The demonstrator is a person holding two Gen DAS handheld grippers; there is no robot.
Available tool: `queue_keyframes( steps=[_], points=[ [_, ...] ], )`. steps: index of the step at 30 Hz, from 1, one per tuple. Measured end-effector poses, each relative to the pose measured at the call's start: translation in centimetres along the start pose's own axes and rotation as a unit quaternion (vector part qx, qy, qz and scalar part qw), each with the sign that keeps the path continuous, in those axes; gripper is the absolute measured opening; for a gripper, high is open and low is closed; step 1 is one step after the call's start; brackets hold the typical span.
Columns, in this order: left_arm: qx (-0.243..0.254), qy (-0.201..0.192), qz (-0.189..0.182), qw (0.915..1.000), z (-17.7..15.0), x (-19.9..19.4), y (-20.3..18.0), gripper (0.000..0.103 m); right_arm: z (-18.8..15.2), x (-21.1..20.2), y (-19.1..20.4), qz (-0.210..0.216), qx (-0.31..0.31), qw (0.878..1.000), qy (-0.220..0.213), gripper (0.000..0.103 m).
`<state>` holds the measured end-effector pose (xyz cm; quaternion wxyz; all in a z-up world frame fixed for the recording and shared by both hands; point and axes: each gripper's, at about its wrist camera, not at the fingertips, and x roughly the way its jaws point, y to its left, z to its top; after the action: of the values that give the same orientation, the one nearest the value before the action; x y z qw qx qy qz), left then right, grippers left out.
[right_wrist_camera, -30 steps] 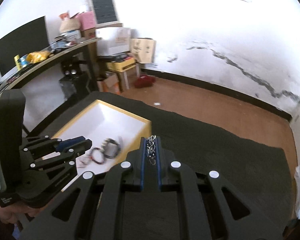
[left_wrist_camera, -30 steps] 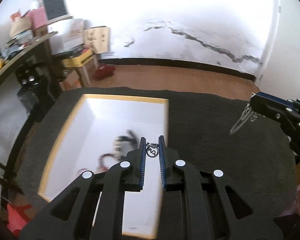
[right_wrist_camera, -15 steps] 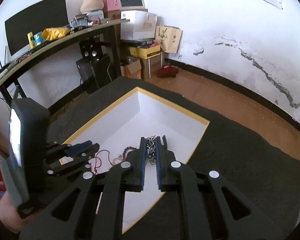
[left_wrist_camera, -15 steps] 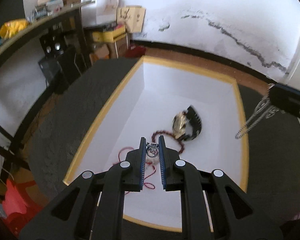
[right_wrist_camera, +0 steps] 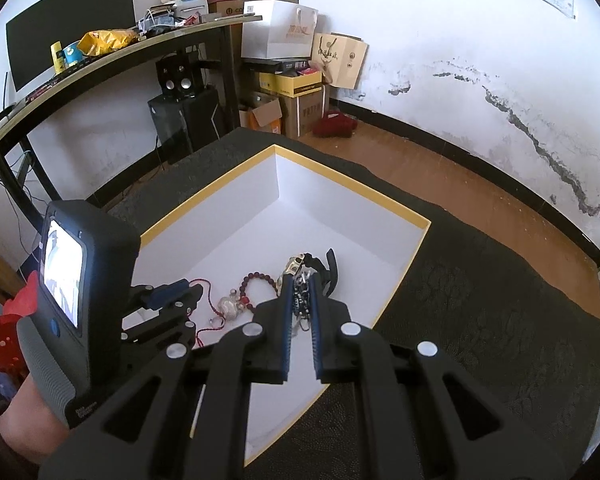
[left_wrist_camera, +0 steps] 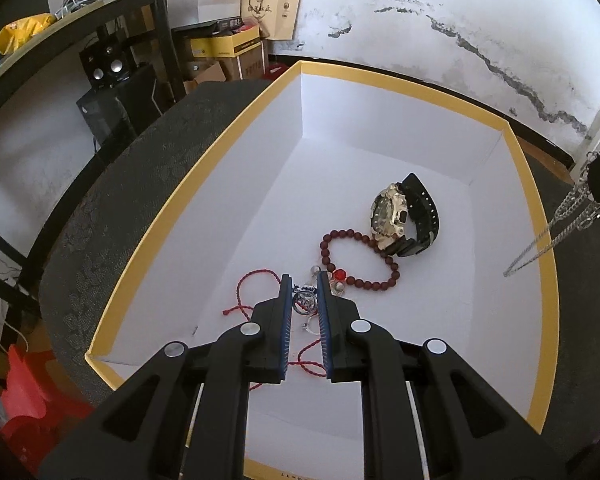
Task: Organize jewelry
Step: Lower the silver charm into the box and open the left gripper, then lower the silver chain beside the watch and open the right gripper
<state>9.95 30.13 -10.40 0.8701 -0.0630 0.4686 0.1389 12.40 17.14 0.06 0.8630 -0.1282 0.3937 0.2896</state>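
My left tongs (left_wrist_camera: pixel 304 300) are clamped on a small round silver pendant (left_wrist_camera: pixel 303 301), held over the near end of the white open box with a yellow rim (left_wrist_camera: pixel 236 128). My right tongs (right_wrist_camera: pixel 301 296) are pinched shut on a thin silver chain necklace (right_wrist_camera: pixel 302 300), which dangles at three o'clock in the left wrist view over the box's rim. On the box floor lie a black-strapped wristwatch with a gold case (left_wrist_camera: pixel 400 216) at one o'clock from the pendant, a dark red bead bracelet (left_wrist_camera: pixel 356 256) touching it, and a red cord (left_wrist_camera: pixel 252 292) at nine o'clock. The box sits on the dark patterned tabletop (right_wrist_camera: pixel 480 300).
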Motion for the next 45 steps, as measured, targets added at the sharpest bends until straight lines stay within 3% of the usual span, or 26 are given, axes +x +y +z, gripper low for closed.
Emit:
queue_keyframes(
  steps=[11, 13, 14, 15, 28, 45],
  points=[
    [0.003, 0.008, 0.000, 1.0000, 0.1, 0.4, -0.3, 0.014, -0.2, -0.1, 0.2, 0.000, -0.004, 1.000, -0.003, 0.009],
    [0.008, 0.013, 0.005, 0.9999, 0.0, 0.4, -0.4, 0.035, -0.2, -0.1, 0.3, 0.000, -0.004, 1.000, -0.003, 0.009],
    [0.010, 0.018, 0.014, 0.9997, 0.0, 0.4, -0.4, 0.073, -0.2, -0.1, 0.3, 0.000, -0.004, 1.000, -0.002, 0.009],
    [0.009, 0.014, 0.017, 0.9997, 0.0, 0.1, -0.5, 0.088, -0.3, -0.1, 0.2, 0.000, -0.003, 1.000, -0.002, 0.009],
    [0.000, -0.003, 0.002, 1.0000, -0.7, -2.7, 0.6, 0.088, 0.1, 0.8, 0.3, 0.003, 0.005, 1.000, 0.014, 0.009],
    [-0.017, -0.009, 0.005, 0.9998, -1.2, -3.8, 3.0, 0.088, 0.0, 8.8, 0.8, -0.015, 0.000, 0.996, 0.088, 0.009]
  ],
)
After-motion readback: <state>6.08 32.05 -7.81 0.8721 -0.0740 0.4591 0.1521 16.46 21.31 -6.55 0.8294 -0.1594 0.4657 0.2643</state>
